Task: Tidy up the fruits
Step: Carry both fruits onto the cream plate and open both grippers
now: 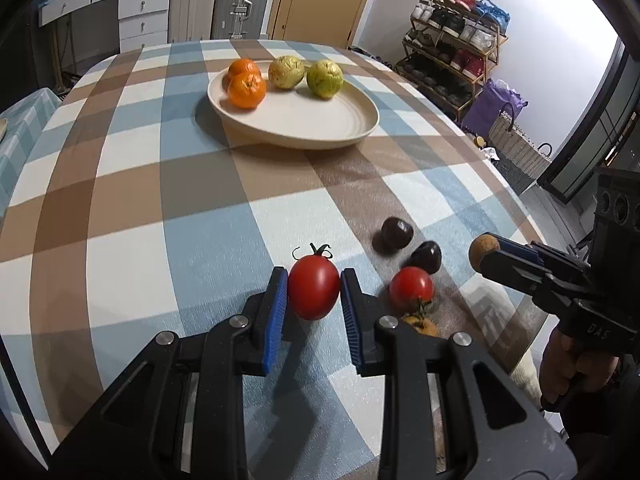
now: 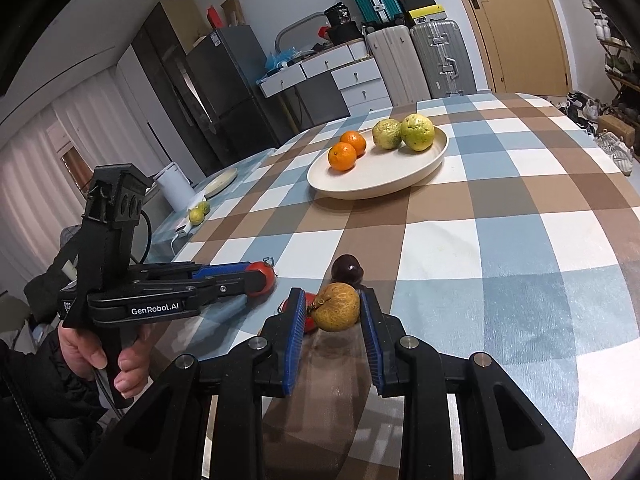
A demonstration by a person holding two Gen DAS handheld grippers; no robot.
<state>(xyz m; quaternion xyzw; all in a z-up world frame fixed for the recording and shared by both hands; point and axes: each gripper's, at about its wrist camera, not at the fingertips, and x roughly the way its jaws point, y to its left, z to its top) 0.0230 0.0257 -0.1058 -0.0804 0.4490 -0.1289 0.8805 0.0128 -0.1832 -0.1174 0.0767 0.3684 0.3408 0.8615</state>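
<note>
Already the cream plate (image 1: pixel 320 128) far across the checked tablecloth (image 1: pixel 132 184) held two mandarins (image 1: pixel 247 89) and two yellow-green guavas (image 1: pixel 325 78), so part of the sorting looked done, while the small fruit near the person remained off it. Closed between the blue pads of the left gripper (image 1: pixel 314 292) was a red cherry tomato (image 1: pixel 313 293), touching both pads, though whether it was lifted or resting on the cloth could not be told. At the same time the right gripper (image 2: pixel 332 308) had its jaws narrowed around a rough yellow-brown fruit (image 2: pixel 336 306); the right pad touched it, but contact on the left was hard to judge, so a firm grip could not be confirmed. A second tomato (image 1: pixel 411 288) and two dark chestnut-like fruits (image 1: pixel 397 233) lay just beside these, waiting. Another orange-yellow fruit (image 1: pixel 422 325) was mostly hidden behind the left gripper's finger, and its kind was unclear.
</note>
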